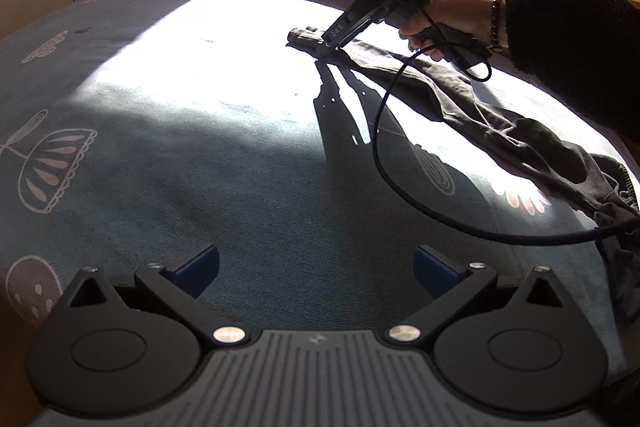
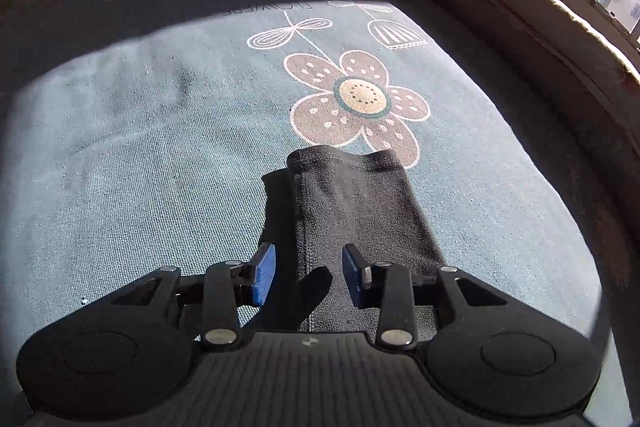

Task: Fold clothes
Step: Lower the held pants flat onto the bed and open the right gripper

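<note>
Now dark garment (image 2: 352, 211) lies between open right claw (image 2: 308, 275); left claw (image 1: 316, 271) open, apart

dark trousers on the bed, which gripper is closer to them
Right. The right gripper sits over a leg end of the dark trousers, jaws open. The left gripper hangs over bare bedsheet, well away.

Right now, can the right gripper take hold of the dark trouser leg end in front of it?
Probably yes. The right gripper is open, its fingers straddling the trouser leg lying flat on the bedsheet. Nothing lies between them.
</note>
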A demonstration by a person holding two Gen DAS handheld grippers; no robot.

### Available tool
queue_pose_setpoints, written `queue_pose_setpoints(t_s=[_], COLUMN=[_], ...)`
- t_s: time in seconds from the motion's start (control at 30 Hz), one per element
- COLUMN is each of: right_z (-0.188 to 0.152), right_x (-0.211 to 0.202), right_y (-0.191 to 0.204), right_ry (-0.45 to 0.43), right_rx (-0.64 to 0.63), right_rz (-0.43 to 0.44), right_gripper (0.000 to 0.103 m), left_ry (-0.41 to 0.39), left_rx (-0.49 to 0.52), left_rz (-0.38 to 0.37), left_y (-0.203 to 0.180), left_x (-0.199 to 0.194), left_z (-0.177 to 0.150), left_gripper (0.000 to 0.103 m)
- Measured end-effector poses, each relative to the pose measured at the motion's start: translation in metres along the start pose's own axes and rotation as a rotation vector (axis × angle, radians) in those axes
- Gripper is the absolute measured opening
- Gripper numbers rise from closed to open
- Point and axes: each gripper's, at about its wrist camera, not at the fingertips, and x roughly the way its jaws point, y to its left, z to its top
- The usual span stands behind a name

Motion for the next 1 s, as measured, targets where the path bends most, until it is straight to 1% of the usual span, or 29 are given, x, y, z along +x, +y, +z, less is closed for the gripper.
queue_pose_setpoints(t_s=[0.03, 0.07, 0.1, 0.13, 0.2, 0.33, 0.37, 0.43, 0.47, 0.53, 0.63, 0.77, 0.93, 1.0], right_z=[0.003, 0.006, 0.01, 0.015, 0.025, 0.047, 0.05, 0.051, 0.051, 0.045, 0.029, -0.004, -0.07, -0.105], right_x=[0.009, 0.016, 0.018, 0.017, 0.013, -0.002, -0.004, -0.006, -0.008, -0.016, -0.034, -0.071, -0.122, -0.144], right_y=[0.004, 0.007, 0.008, 0.009, 0.011, 0.01, 0.012, 0.013, 0.014, 0.015, 0.005, -0.012, -0.02, -0.021], right_ry=[0.015, 0.026, 0.018, 0.01, -0.008, -0.093, -0.103, -0.1, -0.099, -0.095, -0.08, -0.069, -0.027, -0.001], right_rx=[0.004, 0.01, 0.026, 0.04, 0.072, 0.182, 0.195, 0.217, 0.224, 0.202, 0.177, 0.16, 0.173, 0.197], right_rz=[-0.016, -0.029, -0.03, -0.025, -0.011, 0.147, 0.183, 0.224, 0.24, 0.227, 0.203, 0.172, 0.145, 0.13], right_gripper=[0.041, 0.037, 0.027, 0.004, 0.003, 0.003, 0.007, 0.015, 0.017, 0.02, 0.021, 0.022, 0.027, 0.027], left_ry=[0.001, 0.002, 0.004, 0.006, 0.008, 0.005, 0.003, -0.003, -0.004, -0.006, -0.004, 0.005, 0.016, 0.018], left_rx=[-0.001, -0.002, -0.002, -0.002, -0.001, -0.002, -0.002, -0.002, -0.002, -0.003, -0.003, 0.007, 0.022, 0.027], left_rz=[0.001, 0.0, 0.0, 0.003, 0.012, 0.026, 0.028, 0.027, 0.024, 0.02, 0.01, -0.005, -0.02, -0.032], left_y=[0.0, -0.001, -0.001, -0.001, 0.0, 0.0, 0.0, 0.0, 0.0, -0.001, -0.002, -0.006, -0.013, -0.016], left_x=[0.0, 0.0, 0.001, 0.001, 0.001, -0.003, -0.005, -0.008, -0.01, -0.011, -0.009, -0.009, -0.01, -0.012], left_z=[0.0, -0.001, -0.002, -0.002, -0.001, 0.0, 0.0, -0.001, -0.001, -0.002, -0.003, -0.004, -0.006, -0.007], left_gripper=[0.103, 0.103, 0.103, 0.103, 0.103, 0.103, 0.103, 0.103, 0.103, 0.103, 0.103, 0.103, 0.103, 0.103])
